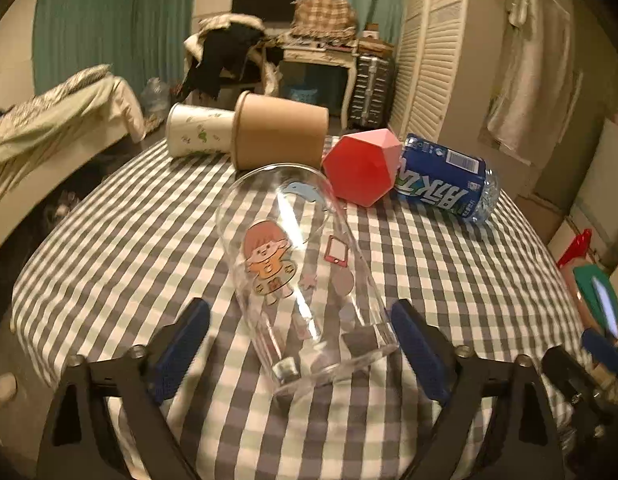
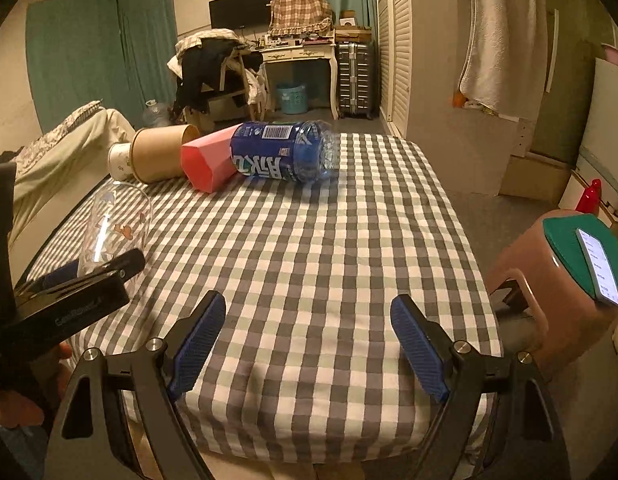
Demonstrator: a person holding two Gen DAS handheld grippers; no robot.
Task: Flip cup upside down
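Observation:
A clear glass cup (image 1: pixel 305 272) with cartoon stickers lies on its side on the checked tablecloth (image 1: pixel 449 272), its thick base toward me and its mouth pointing away. My left gripper (image 1: pixel 301 344) is open, its blue pads on either side of the cup's base end with a gap on both sides. The cup also shows at the left of the right wrist view (image 2: pixel 117 224), behind the left gripper's body. My right gripper (image 2: pixel 307 340) is open and empty over the table's near edge.
At the far side lie a brown paper cup (image 1: pixel 277 136), a white paper cup (image 1: pixel 197 130), a red-pink faceted cup (image 1: pixel 361 168) and a blue-labelled bottle (image 1: pixel 445 178), all on their sides. A pink stool (image 2: pixel 549 280) with a phone stands to the right of the table.

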